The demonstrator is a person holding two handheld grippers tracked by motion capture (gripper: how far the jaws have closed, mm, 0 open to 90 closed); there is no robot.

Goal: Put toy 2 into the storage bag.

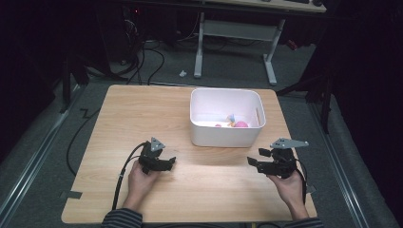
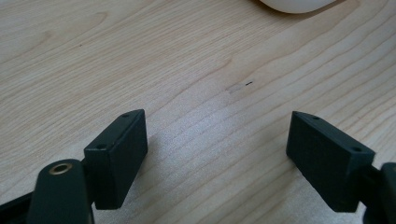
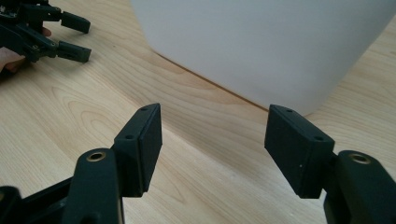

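My left gripper (image 1: 172, 161) rests low over the wooden table (image 1: 138, 114), left of centre near the front, pointing right. Its jaws stand open around bare wood (image 2: 217, 140). Level with it on the right, my right gripper (image 1: 251, 162) points left. Its jaws are apart with nothing between them (image 3: 215, 140), aimed at the near wall of a white bin (image 3: 261, 46). The white bin (image 1: 223, 135) stands behind and between both grippers. Inside lie a pink ball (image 1: 241, 124) and a small yellow and blue toy (image 1: 231, 118). The left gripper (image 3: 70, 37) shows far off in the right gripper view.
Bare wood lies between the two grippers and across the table's left half. A corner of the bin (image 2: 299, 3) shows at the top of the left gripper view. Behind the table stand a white desk frame (image 1: 271, 57) and floor cables (image 1: 142, 61).
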